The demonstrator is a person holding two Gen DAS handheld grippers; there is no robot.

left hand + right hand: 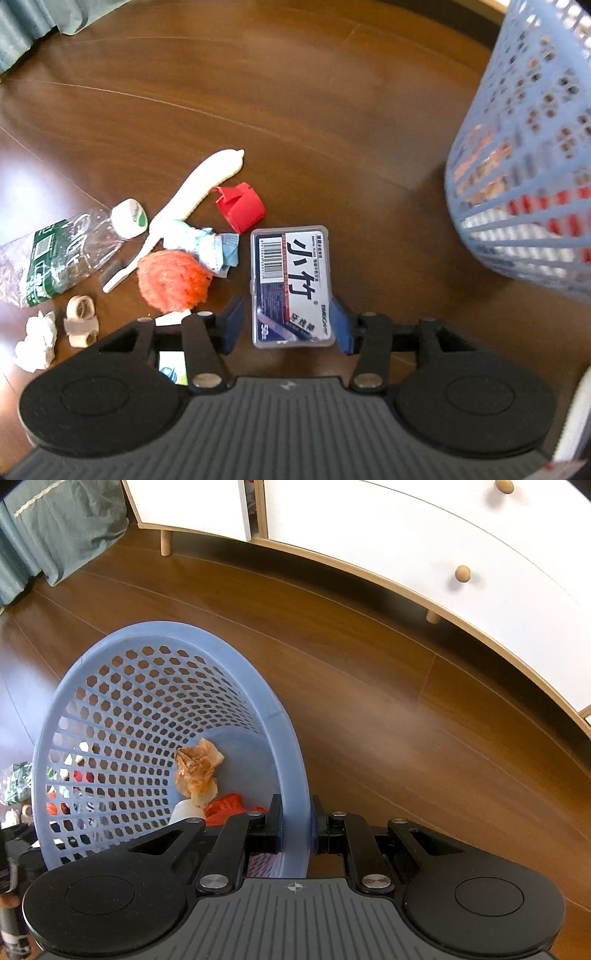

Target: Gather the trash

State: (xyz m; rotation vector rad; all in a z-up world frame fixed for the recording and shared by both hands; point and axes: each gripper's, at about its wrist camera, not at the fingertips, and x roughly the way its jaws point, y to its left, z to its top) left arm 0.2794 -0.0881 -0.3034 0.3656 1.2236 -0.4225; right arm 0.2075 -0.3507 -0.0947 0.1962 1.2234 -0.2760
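Observation:
A clear plastic box (290,284) with a black, white and red label lies on the wooden floor between the fingers of my left gripper (288,325), which is open; the right pad is at the box's edge and the left pad stands apart. Left of it lie an orange mesh ball (171,278), a crumpled blue-white mask (207,243), a red cap (242,206), a white tube (199,184) and a crushed clear bottle (62,254). My right gripper (295,823) is shut on the rim of the tilted blue basket (291,738), which holds crumpled brown paper (197,768) and red scraps (229,805).
In the left wrist view the blue basket (524,184) stands at the right, and tan tape rolls (81,321) and a white tissue wad (37,339) lie at the lower left. A white cabinet on wooden legs (406,554) and a green cloth (62,520) border the floor.

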